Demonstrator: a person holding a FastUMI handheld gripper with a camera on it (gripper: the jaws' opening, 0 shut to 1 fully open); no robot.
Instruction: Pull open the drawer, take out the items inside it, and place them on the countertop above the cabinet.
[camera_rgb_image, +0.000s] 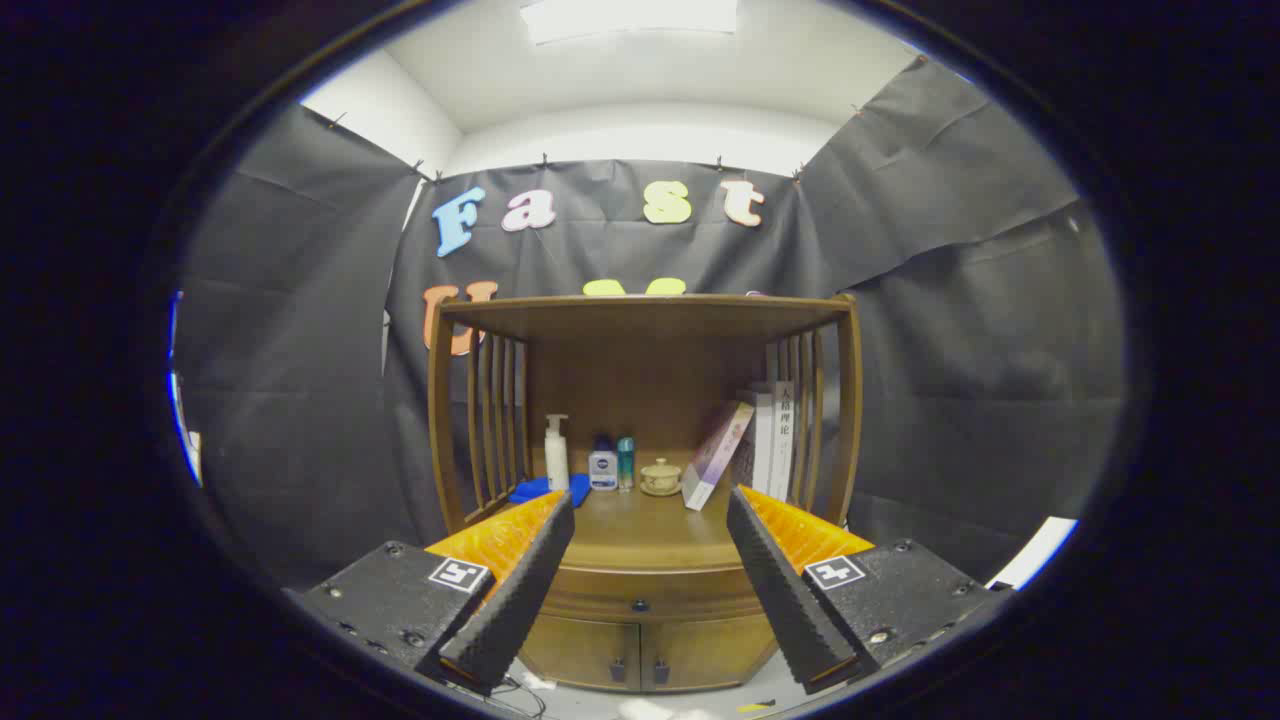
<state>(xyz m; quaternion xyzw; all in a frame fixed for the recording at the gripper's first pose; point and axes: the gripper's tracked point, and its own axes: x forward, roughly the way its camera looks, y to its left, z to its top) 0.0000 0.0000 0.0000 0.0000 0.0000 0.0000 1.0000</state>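
In the gripper view, the gripper is held level and pointed straight at a wooden cabinet in the middle of the frame, some way short of it. The fingers are spread wide and nothing is held between them; their tips are seen at the lower centre, one on each side of the cabinet's surface.

The drawer is seen low in the centre, just under the surface and between the two fingers. It is shut, with a small dark knob at its middle. Below it, two closed cabinet doors are seen, each with a small handle.

On the surface, beyond the fingertips, several things are lined up toward the back: a white pump bottle left of centre, a blue cloth lying beside it, a small white bottle with a dark cap, a slim teal bottle, and a small lidded cup on a saucer. To the right of centre, a box is leaned against a row of upright books. Slatted sides and a top shelf are seen framing the surface.
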